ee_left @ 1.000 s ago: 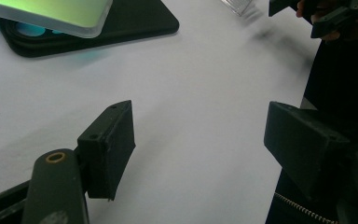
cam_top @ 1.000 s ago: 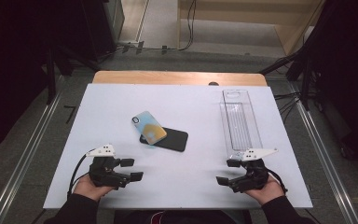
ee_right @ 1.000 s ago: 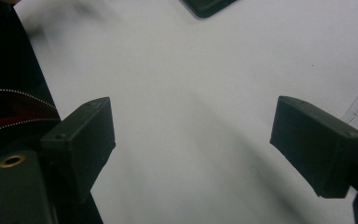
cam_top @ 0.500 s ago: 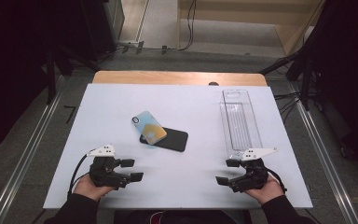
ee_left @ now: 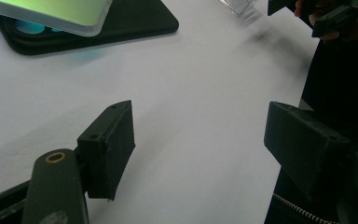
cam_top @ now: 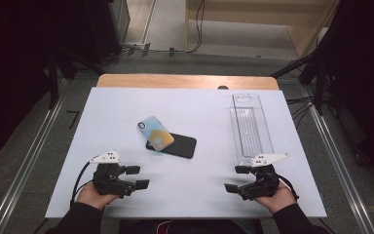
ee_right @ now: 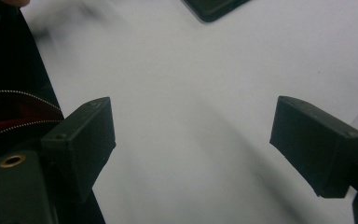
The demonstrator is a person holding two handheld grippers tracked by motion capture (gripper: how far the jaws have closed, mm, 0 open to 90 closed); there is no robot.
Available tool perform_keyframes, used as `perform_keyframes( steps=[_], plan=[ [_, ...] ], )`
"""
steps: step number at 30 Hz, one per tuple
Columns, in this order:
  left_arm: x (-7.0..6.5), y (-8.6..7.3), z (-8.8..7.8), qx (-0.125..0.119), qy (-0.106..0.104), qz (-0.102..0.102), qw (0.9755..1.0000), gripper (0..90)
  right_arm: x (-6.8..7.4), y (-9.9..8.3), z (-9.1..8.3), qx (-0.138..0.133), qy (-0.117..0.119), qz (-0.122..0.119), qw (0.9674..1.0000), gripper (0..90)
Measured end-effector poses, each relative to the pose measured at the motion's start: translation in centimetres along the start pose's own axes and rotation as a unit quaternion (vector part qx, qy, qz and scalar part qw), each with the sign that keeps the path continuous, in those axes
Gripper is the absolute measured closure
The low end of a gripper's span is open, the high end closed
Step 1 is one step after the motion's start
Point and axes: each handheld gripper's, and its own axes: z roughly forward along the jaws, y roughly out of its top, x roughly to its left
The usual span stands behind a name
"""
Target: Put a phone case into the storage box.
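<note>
Across the white worktop [cam_top: 126,107] that carries everything, my things lie well ahead of me, and I hold both tools low near its front edge. Largest on it is the clear plastic tray [cam_top: 250,127], long and narrow, lying flat at the right with its near end just beyond my right gripper [cam_top: 237,179]. Next comes the black phone [cam_top: 179,146], flat near the middle, and the phone in the blue and yellow case [cam_top: 156,131] lies tilted across its left end, touching it. In the left gripper view that pair sits at the top left, the pale case [ee_left: 51,11] overlapping the dark one [ee_left: 135,21]. My left gripper [cam_top: 137,177] rests at the front left, pointing toward the right, its jaws standing apart with bare worktop between them. My right gripper points toward the left, jaws likewise parted and holding nothing. Both are well apart from the phones, which lie between them and farther back
</note>
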Motion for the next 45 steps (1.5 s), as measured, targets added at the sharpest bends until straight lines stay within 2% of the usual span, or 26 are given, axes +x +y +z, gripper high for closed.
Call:
perform_keyframes(
  steps=[16,26,35,41,45],
  plan=[
    [0.0,0.0,-0.1,-0.004,0.003,-0.003,1.0000,24.8,1.5,2.3,0.9,-0.009,-0.001,-0.014,0.9999,12.1],
    [0.0,0.0,-0.2,-0.005,0.004,-0.002,1.0000,24.8,2.1,3.5,1.7,-0.014,-0.008,-0.008,0.9998,12.1],
    [0.0,0.0,-0.2,-0.005,0.005,-0.002,1.0000,24.8,2.5,4.5,2.5,-0.012,-0.028,-0.020,0.9993,12.1],
    [0.0,0.0,-0.2,-0.006,0.004,-0.002,1.0000,24.8,2.7,5.1,3.1,-0.018,-0.036,-0.011,0.9991,12.0],
    [0.0,0.0,-0.2,-0.006,0.005,-0.002,1.0000,24.8,2.8,5.6,3.8,-0.018,-0.051,0.000,0.9985,12.0]
  ],
)
